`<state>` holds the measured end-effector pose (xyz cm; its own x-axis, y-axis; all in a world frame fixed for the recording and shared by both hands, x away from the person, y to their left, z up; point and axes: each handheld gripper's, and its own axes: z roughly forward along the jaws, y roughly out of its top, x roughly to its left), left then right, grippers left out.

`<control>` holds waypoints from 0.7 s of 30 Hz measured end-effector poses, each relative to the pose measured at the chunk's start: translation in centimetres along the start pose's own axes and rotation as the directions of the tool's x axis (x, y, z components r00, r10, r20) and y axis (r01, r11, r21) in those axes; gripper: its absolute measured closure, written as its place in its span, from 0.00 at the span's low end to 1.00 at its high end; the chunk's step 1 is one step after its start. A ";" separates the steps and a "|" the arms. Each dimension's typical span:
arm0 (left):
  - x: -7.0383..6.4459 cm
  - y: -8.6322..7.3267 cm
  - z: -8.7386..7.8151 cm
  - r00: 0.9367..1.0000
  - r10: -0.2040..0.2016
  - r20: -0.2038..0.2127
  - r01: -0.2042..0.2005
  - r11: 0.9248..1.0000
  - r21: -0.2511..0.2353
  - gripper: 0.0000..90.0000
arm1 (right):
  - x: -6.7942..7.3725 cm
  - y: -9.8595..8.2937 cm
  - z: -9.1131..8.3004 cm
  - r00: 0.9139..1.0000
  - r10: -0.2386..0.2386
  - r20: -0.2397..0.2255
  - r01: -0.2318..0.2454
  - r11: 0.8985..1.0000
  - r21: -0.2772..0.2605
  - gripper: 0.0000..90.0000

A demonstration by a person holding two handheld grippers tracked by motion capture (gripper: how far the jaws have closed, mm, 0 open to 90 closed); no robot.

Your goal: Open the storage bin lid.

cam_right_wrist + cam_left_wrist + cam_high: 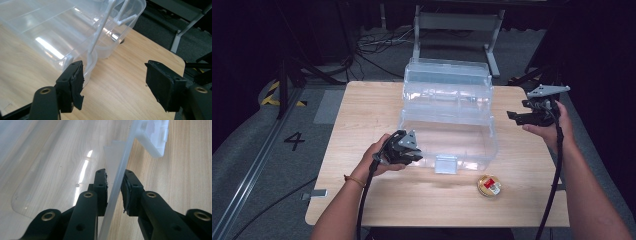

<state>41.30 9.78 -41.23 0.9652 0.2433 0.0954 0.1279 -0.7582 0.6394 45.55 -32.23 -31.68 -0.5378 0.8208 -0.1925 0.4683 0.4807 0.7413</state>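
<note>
Item: clear plastic lidded storage box (447,130), centre frame on wooden worktop (362,125). Left claw (115,192) clenched on its front wall, likely steadying it. Right claw (113,85) released, beside box's right end.

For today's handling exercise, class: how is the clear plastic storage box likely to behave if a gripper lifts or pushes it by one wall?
The clear plastic box looks thin-walled and holds nothing visible, so it is probably light and may slide on the wooden table. The left gripper straddles just one thin front wall, which could flex or slip. The open, tiered top may make it tip backwards.
</note>
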 end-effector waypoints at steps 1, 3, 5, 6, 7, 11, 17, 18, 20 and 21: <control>0.0 0.0 0.0 1.000 0.000 0.000 0.000 1.000 0.000 0.84 | 0.2 -0.2 0.0 1.000 -0.002 -0.003 0.002 1.000 0.003 0.34; 0.0 0.0 0.0 1.000 0.000 0.000 0.000 1.000 0.004 0.84 | 0.4 -0.5 -0.2 1.000 -0.008 -0.004 0.008 1.000 0.004 0.34; 0.0 0.1 0.0 1.000 0.000 0.000 0.000 1.000 0.011 0.84 | 0.6 -0.8 -0.4 1.000 -0.004 -0.016 0.004 1.000 0.001 0.34; 0.0 0.1 0.0 1.000 0.000 -0.003 0.000 1.000 0.012 0.84 | 0.7 -1.0 -0.6 1.000 -0.003 -0.023 0.003 1.000 -0.004 0.34; 0.0 0.1 0.0 1.000 0.000 -0.003 0.000 1.000 0.012 0.84 | 0.8 -1.2 -0.7 1.000 -0.007 -0.025 0.007 1.000 0.000 0.34; -0.2 0.1 0.0 1.000 -0.006 -0.012 0.006 1.000 0.012 0.84 | 1.4 -2.2 -1.4 0.999 -0.025 -0.042 0.025 1.000 0.011 0.34; -0.4 0.2 0.1 1.000 -0.013 -0.023 0.013 1.000 0.007 0.83 | 2.4 -4.1 -1.9 0.994 -0.069 -0.081 0.074 0.995 0.061 0.36; -0.4 0.2 0.2 1.000 -0.012 -0.023 0.012 1.000 0.008 0.83 | 2.5 -4.5 -1.9 0.994 -0.078 -0.083 0.084 0.994 0.075 0.36; -0.5 0.2 0.2 1.000 -0.014 -0.025 0.014 1.000 0.008 0.83 | 2.8 -5.1 -1.9 0.991 -0.082 -0.101 0.091 0.992 0.089 0.35; -0.5 0.2 0.2 1.000 -0.014 -0.025 0.014 1.000 0.008 0.83 | 2.8 -5.1 -1.9 0.991 -0.082 -0.101 0.091 0.992 0.089 0.35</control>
<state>40.89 9.40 -41.26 0.9574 0.2689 0.1056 0.1433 -0.7596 0.6344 40.33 -32.94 -34.81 -0.6428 0.7430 -0.1864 0.4777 0.5790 0.6607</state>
